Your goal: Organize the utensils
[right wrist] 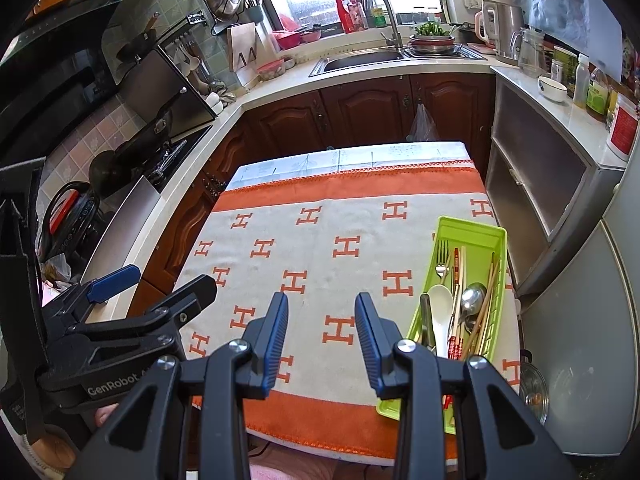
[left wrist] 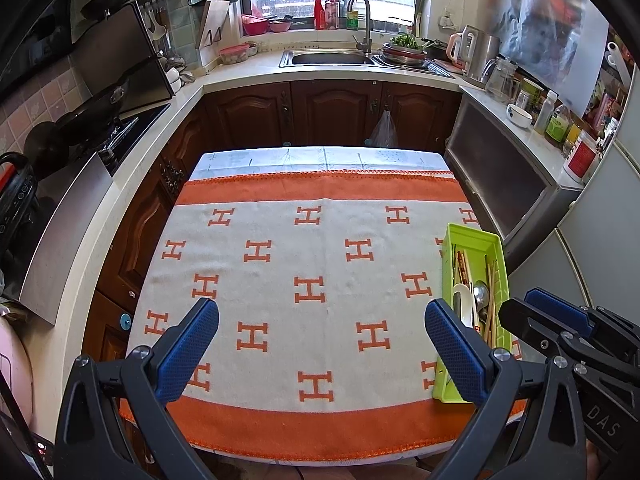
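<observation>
The worktop (right wrist: 400, 152) wears an orange-and-cream H-patterned cloth (right wrist: 320, 248); 1 green utensil tray (right wrist: 474, 236) sits directly on the cloth at its right edge.

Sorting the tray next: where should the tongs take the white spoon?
Grip the white spoon at its bowl, from above with the right tongs. The bowl lies on top of the pile in the green tray, while its handle runs down among chopsticks and is crowded.
</observation>
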The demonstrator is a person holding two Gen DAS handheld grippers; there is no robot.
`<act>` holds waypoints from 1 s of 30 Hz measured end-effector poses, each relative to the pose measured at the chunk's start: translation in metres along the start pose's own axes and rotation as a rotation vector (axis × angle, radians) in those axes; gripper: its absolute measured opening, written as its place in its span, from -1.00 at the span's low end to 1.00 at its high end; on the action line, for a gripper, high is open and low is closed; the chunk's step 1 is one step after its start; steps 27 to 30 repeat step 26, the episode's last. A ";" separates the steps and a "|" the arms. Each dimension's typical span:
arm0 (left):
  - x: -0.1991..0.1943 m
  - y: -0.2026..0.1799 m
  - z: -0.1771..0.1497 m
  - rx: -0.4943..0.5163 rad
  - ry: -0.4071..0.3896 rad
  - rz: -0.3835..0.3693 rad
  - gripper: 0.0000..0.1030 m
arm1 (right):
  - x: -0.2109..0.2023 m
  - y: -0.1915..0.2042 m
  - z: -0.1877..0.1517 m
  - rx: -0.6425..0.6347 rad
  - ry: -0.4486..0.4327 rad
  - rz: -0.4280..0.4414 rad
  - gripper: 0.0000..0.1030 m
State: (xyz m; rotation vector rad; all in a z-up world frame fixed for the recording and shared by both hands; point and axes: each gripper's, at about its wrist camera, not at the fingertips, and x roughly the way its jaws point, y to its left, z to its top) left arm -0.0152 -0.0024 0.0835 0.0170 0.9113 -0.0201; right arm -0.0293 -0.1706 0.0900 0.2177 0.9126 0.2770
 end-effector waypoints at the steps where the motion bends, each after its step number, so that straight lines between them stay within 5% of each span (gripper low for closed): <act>1: 0.000 0.000 -0.001 0.002 0.000 0.000 0.98 | 0.000 0.000 0.000 -0.001 -0.001 0.000 -0.33; 30: 0.001 0.004 0.001 0.013 0.011 0.007 0.98 | 0.001 0.000 -0.001 -0.002 -0.001 -0.003 -0.33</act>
